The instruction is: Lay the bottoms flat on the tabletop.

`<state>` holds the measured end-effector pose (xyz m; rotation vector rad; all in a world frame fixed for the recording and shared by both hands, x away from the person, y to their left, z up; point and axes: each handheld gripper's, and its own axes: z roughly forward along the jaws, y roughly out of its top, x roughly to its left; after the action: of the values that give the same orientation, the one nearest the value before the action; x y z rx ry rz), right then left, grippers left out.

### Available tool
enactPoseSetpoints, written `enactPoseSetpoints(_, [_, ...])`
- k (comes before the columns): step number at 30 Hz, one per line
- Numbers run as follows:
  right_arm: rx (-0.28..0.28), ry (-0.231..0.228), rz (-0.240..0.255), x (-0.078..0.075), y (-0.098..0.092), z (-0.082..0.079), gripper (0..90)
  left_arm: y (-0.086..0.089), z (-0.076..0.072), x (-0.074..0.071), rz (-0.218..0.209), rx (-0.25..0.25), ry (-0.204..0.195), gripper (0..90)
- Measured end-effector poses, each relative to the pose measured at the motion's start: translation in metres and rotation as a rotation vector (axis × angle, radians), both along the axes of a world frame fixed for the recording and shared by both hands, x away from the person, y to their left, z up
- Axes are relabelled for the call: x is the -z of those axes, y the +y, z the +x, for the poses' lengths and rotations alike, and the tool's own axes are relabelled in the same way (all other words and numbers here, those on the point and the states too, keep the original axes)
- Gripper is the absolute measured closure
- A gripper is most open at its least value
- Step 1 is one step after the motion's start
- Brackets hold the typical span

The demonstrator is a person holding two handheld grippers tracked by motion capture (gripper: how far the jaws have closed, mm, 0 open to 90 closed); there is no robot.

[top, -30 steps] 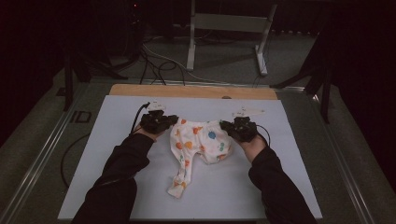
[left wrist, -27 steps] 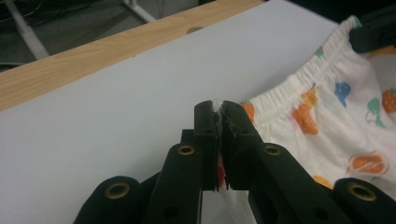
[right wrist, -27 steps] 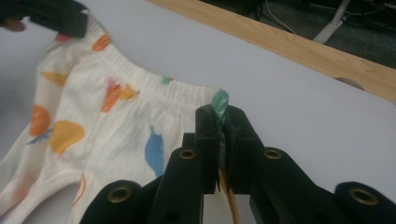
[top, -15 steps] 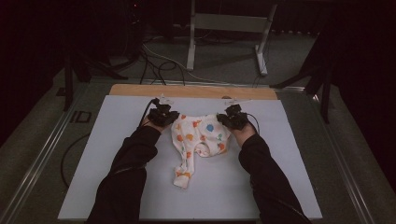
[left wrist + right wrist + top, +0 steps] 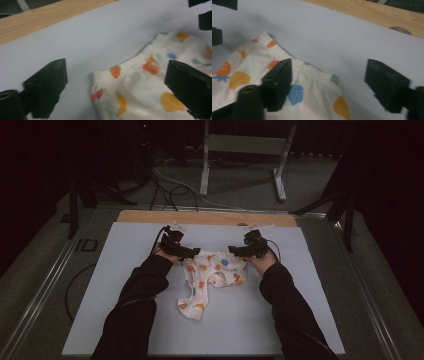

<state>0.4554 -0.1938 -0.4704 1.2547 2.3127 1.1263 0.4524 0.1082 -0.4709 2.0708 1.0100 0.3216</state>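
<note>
Both our left gripper [image 5: 192,253] and right gripper [image 5: 235,251] have just opened, releasing the fruit-print baby pants [image 5: 210,277] flat on the white mat [image 5: 120,285].

left tongs [image 5: 194,253]: jaws standing wide, having just been opening
right tongs [image 5: 234,250]: jaws likewise spreading apart, nothing pinched
forearms: both reaching toward the counter's far edge

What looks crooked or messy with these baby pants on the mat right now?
The fruit-print baby pants lie unevenly on the white mat. The waistband is spread flat between the open left gripper and right gripper, but one leg trails toward the person while the other stays bunched under the waist.
</note>
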Motion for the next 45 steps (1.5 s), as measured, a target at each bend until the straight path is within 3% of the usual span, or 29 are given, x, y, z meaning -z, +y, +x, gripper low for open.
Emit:
enactPoseSetpoints(4, [-0.022, -0.016, 0.019, -0.005, -0.002, -0.005, 13.2, 0.0, -0.005, -0.008, -0.021, 0.02, -0.012, 0.5])
enactPoseSetpoints(15, [-0.09, -0.047, -0.006, -0.018, 0.005, -0.021, 13.6, 0.004, -0.023, -0.019, -0.04, 0.077, -0.02, 0.1])
enactPoseSetpoints(23, [-0.168, -0.104, 0.002, -0.024, 0.014, -0.045, 13.8, 0.011, -0.044, -0.028, -0.073, 0.11, -0.045, 0.1])
enactPoseSetpoints(25, [-0.201, -0.136, 0.006, -0.029, 0.016, -0.057, 13.7, 0.013, -0.053, -0.03, -0.076, 0.125, -0.052, 0.1])
enactPoseSetpoints(32, [-0.276, -0.14, 0.022, -0.034, 0.02, -0.083, 13.6, 0.02, -0.075, -0.034, -0.071, 0.16, -0.069, 0.1])
enactPoseSetpoints(38, [-0.374, -0.109, 0.051, -0.031, 0.023, -0.106, 14.2, 0.026, -0.1, -0.035, -0.071, 0.198, -0.081, 0.1])
enactPoseSetpoints(39, [-0.406, -0.119, 0.05, -0.029, 0.022, -0.114, 15.9, 0.027, -0.106, -0.034, -0.08, 0.202, -0.084, 0.1])
enactPoseSetpoints(41, [-0.413, -0.119, 0.043, -0.027, 0.022, -0.117, 18.8, 0.03, -0.116, -0.031, -0.098, 0.206, -0.086, 0.2])
enactPoseSetpoints(44, [-0.466, -0.141, 0.004, -0.018, 0.017, -0.127, 41.1, 0.033, -0.131, -0.024, -0.104, 0.22, -0.088, 0.1])
enactPoseSetpoints(45, [-0.463, -0.137, -0.002, -0.015, 0.017, -0.13, 43.7, 0.034, -0.137, -0.02, -0.104, 0.224, -0.087, 0.2])
